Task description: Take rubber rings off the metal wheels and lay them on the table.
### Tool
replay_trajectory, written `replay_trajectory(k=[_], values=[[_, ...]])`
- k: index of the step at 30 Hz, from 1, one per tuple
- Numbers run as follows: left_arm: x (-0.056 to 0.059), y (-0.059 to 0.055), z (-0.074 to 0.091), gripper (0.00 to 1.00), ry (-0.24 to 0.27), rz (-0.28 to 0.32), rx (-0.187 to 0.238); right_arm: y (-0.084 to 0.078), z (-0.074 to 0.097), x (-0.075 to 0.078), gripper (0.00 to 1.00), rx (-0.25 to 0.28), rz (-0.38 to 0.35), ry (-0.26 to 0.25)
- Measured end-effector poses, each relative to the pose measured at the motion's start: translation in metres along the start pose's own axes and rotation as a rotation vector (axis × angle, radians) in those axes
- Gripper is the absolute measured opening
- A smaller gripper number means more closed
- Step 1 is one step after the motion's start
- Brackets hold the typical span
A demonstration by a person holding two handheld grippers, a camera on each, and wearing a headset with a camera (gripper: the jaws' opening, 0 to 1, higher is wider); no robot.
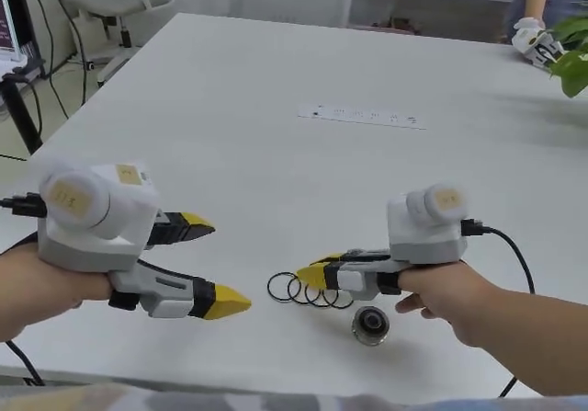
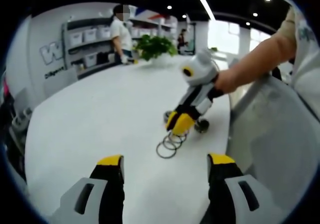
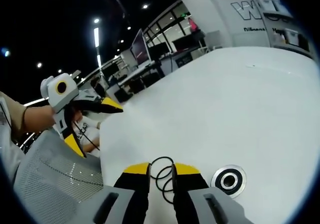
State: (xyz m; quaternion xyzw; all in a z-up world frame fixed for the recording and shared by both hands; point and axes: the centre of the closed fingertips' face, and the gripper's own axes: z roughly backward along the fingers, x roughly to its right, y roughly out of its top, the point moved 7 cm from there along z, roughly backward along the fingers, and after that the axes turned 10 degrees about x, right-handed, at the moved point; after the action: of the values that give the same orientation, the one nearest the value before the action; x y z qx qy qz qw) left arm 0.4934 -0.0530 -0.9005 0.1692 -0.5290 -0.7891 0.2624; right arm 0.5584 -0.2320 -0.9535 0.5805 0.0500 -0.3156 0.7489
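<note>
Right gripper (image 1: 310, 277) is low, jaws nearly closed at the rings (image 1: 287, 289), likely laying one flat. Pinched? Can't tell. Wheel (image 1: 370, 325) at their 5 o'clock. Left gripper (image 1: 225, 264) gapes empty at 9, giving room.

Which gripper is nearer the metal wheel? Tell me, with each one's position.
Right. The right gripper hovers close beside the metal wheel, its tips over the rubber rings; the left gripper, jaws open, is farther off, beyond the rings.
</note>
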Motion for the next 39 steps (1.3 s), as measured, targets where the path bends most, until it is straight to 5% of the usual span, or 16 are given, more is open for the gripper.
replay_trajectory(k=[12, 22, 39], values=[[0.006, 0.006, -0.001, 0.69, 0.009, 0.040, 0.024, 0.023, 0.031, 0.001, 0.24, 0.103, -0.020, -0.008], [0.013, 0.017, -0.001, 0.69, 0.013, 0.030, 0.033, 0.037, 0.066, 0.004, 0.30, 0.151, 0.045, -0.027], [0.022, 0.026, 0.004, 0.71, 0.028, 0.024, 0.049, 0.027, 0.122, 0.002, 0.51, 0.162, 0.157, -0.089]])
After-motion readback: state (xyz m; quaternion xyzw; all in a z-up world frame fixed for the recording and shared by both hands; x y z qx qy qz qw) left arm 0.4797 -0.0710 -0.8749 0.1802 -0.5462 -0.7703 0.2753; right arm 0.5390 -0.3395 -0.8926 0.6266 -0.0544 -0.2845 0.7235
